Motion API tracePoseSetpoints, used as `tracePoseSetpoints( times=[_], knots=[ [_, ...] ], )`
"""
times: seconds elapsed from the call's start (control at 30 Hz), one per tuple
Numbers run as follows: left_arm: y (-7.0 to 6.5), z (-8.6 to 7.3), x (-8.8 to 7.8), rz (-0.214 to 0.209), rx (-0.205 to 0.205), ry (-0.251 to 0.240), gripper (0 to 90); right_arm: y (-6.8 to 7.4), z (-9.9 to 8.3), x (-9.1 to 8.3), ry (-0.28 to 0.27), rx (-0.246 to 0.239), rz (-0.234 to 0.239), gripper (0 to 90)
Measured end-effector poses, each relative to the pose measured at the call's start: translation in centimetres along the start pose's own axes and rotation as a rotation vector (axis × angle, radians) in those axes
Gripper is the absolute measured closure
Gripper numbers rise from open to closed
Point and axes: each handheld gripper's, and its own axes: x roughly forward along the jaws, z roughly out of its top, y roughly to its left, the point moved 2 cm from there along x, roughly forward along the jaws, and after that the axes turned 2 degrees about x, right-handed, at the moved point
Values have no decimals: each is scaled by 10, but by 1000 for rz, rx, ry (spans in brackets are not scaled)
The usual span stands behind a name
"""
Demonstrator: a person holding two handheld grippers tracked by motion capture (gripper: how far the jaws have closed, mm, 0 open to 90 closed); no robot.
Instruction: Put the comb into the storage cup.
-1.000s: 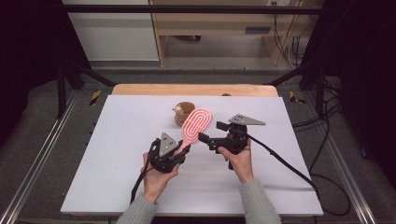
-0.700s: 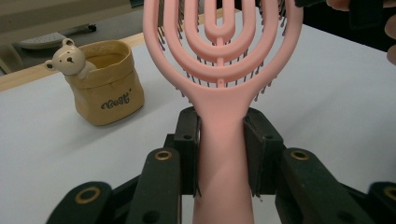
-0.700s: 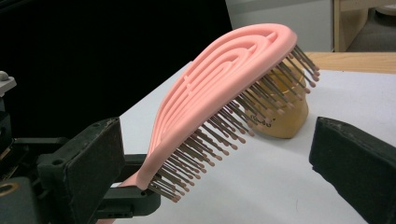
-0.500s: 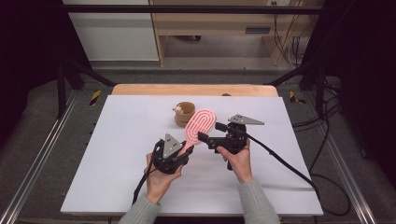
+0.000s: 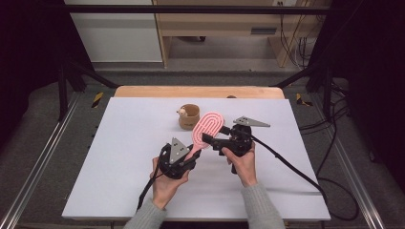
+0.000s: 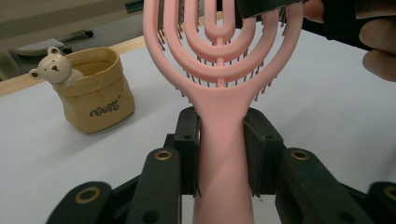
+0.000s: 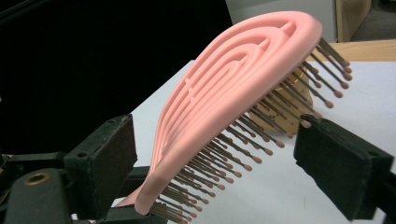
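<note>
White worktop (image 5: 119, 157) lies under your hands, with dark floor all around it. Your left gripper (image 6: 219, 135) pinches the handle of the pink hairbrush (image 5: 206, 130) and holds it up off the worktop, with the head pointing away from you. Your right gripper (image 7: 212, 158) sits at the head of the brush with its fingers (image 7: 109, 158) spread wide — one on the smooth back, one on the bristle side, and neither looks to touch it.

It looks like you are passing the brush from one gripper to the other. Next you need to close the right fingers gently on the head, and only then let go with the left.

The left gripper view shows the tight hold on the handle, and the small tan pot with a bear (image 6: 88, 88) just behind. The right gripper view shows the bristles and the gap on each side — the high view is too far off to tell that.
</note>
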Motion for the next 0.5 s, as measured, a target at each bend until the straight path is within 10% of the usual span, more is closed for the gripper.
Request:
tracePoseSetpoints(
  times=[0.5],
  knots=[
    [-1,-2,1,13,3,-4,693,0,-3,4,6,63,-8,259]
  ],
)
